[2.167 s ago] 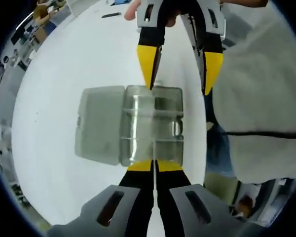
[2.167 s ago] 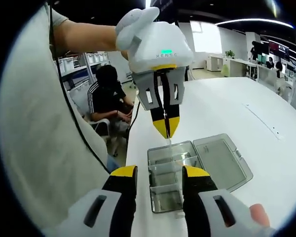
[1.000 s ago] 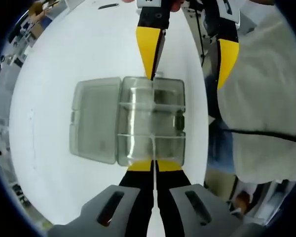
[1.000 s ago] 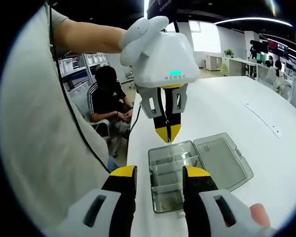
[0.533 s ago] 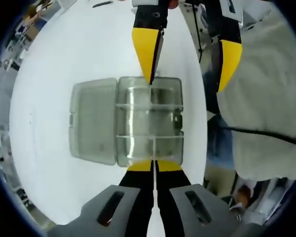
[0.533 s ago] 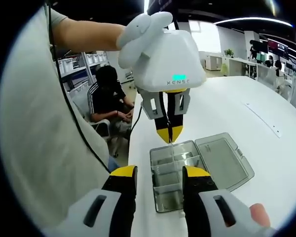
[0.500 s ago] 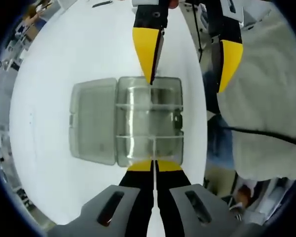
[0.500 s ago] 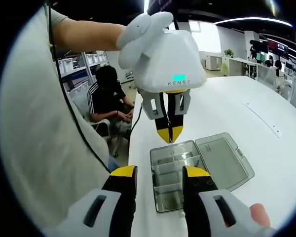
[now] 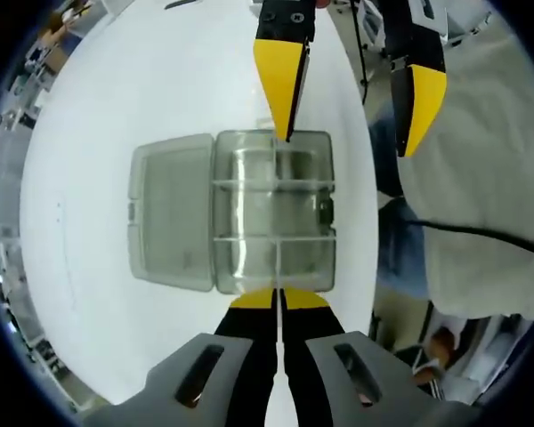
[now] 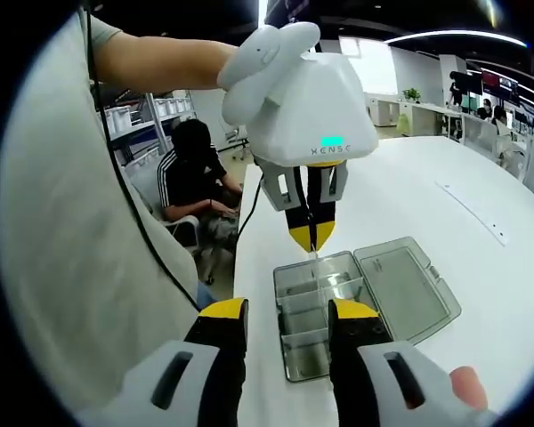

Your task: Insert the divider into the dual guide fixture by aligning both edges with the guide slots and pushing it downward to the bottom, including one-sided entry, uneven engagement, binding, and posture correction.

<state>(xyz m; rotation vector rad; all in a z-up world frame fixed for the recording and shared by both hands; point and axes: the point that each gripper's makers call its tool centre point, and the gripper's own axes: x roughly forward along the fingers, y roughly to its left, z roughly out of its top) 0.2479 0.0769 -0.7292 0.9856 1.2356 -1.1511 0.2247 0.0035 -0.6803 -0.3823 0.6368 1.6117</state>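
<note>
A clear plastic box (image 9: 274, 222) with its flat lid (image 9: 171, 212) lying open is sitting in the middle of the left gripper view, on a smooth white table (image 9: 116, 107), and thin see-through walls are splitting it into small compartments. The left gripper (image 9: 279, 301) at the bottom is squeezing its yellow tips together on a thin clear divider (image 9: 277, 267) standing in the near end of the box, though its edges are hard to make out. The right gripper (image 10: 287, 322) is holding its jaws wide apart over the box at the bottom of its own view.

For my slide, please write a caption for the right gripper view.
Left gripper, jaws shut, hovers over the open clear compartment box on the white table; right gripper open.
</note>
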